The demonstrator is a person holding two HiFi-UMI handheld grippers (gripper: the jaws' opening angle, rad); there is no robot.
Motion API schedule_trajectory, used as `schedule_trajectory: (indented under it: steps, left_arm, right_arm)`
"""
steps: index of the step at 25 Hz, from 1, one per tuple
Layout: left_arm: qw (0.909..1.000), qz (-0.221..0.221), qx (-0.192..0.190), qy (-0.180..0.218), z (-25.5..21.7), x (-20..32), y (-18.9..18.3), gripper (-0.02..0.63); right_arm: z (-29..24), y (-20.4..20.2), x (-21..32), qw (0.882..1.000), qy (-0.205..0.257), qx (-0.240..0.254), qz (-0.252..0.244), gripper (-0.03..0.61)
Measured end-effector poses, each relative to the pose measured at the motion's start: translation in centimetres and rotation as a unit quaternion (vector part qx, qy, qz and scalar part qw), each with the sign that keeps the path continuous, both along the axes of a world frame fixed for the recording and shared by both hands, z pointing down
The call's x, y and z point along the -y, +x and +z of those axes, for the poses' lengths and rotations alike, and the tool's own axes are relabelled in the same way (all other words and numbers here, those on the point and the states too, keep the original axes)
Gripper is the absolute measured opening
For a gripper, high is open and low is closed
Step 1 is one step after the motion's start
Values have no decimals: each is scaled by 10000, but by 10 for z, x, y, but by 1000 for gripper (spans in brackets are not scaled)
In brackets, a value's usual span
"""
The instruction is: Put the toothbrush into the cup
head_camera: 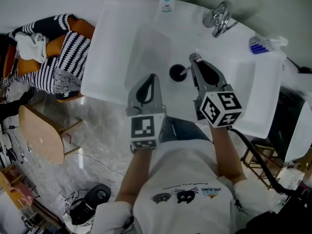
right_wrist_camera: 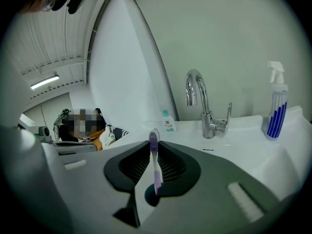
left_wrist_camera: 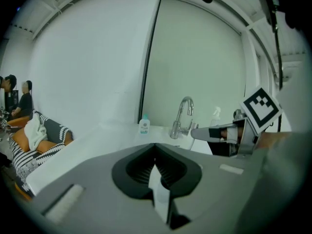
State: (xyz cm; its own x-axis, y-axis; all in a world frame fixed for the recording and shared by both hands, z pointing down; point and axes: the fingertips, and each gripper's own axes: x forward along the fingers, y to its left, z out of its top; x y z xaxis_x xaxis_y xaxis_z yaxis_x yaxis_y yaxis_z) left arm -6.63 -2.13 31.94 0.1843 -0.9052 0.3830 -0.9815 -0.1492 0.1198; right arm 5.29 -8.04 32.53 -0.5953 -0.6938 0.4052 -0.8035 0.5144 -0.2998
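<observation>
Toothbrush [right_wrist_camera: 155, 167] stands pinched in the right hand-held gripper [right_wrist_camera: 155, 147], purple handle between the pads, bristle head up; we go on from large to small; the white sink [head_camera: 122, 43] spreads beneath both tools; the left hand-held gripper [left_wrist_camera: 156, 150] hangs by its front edge, jaws closed together on nothing; a faucet [head_camera: 220, 17] and a spray bottle [head_camera: 263, 45] stand at the far rim; a dark round spot [head_camera: 177, 73] lies in the basin, drain or cup we cannot tell. We judge that the thin handle may pivot or slip when tilted; released off target, it falls into the basin.
</observation>
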Motion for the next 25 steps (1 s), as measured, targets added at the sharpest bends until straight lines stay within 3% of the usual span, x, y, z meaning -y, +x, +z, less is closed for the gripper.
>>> schedule_trajectory:
  steps: [10, 25]
  left_arm:
    - [9989, 360, -153, -266, 22, 9, 8, 0]
    - [9976, 521, -157, -438, 41, 12, 14, 0]
  right_arm:
    - [22, 2, 4, 9997, -149, -67, 199, 51]
    - [42, 1, -1, 9990, -352, -136, 242, 51]
